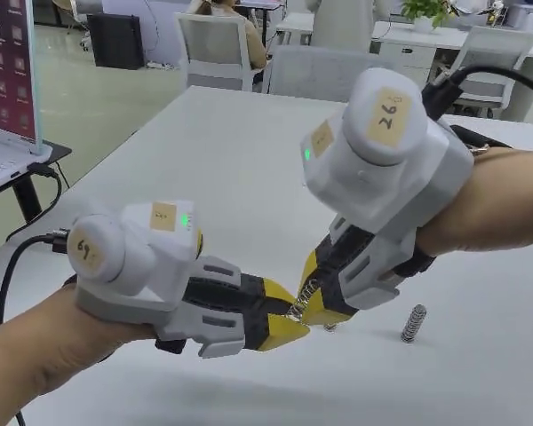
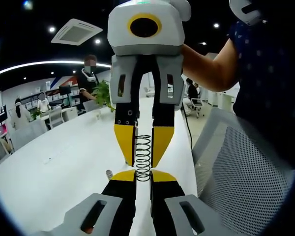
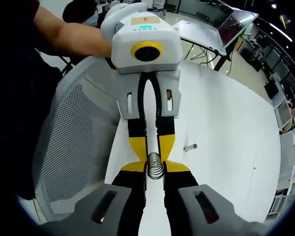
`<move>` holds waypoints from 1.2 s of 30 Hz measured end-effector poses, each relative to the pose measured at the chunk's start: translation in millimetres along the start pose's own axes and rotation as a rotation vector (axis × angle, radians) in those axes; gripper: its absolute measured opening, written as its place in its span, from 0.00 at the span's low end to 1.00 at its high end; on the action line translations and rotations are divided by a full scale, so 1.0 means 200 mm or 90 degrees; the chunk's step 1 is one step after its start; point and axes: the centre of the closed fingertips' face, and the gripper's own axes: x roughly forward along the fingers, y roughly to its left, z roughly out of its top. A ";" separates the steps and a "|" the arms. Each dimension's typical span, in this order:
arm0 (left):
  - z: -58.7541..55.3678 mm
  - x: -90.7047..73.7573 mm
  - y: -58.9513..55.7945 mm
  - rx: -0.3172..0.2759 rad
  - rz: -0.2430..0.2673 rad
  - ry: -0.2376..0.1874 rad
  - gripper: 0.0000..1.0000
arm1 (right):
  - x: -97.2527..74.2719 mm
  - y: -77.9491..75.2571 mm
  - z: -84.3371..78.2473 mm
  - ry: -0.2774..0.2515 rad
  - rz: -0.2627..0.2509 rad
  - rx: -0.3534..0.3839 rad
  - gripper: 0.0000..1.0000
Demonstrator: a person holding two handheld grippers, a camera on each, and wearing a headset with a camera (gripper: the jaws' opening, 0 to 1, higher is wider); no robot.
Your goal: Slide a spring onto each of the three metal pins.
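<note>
The left gripper and right gripper meet tip to tip, both sets of jaws clamped on one spring. Head view adds a second spring upright near it; right gripper view, a pin beyond.

A broad white table stretches away ahead. A laptop sits open on a dark side stand at left, grey chairs line the table's far edge, and a potted plant tops a white desk beyond them.
</note>
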 end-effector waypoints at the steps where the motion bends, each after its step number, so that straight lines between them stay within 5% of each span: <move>1: 0.00 0.00 0.00 0.000 0.001 0.000 0.02 | 0.00 0.00 0.00 0.000 0.000 0.000 0.10; 36: 0.01 0.00 -0.01 -0.004 0.001 -0.011 0.02 | 0.00 0.03 0.02 0.000 0.006 0.014 0.09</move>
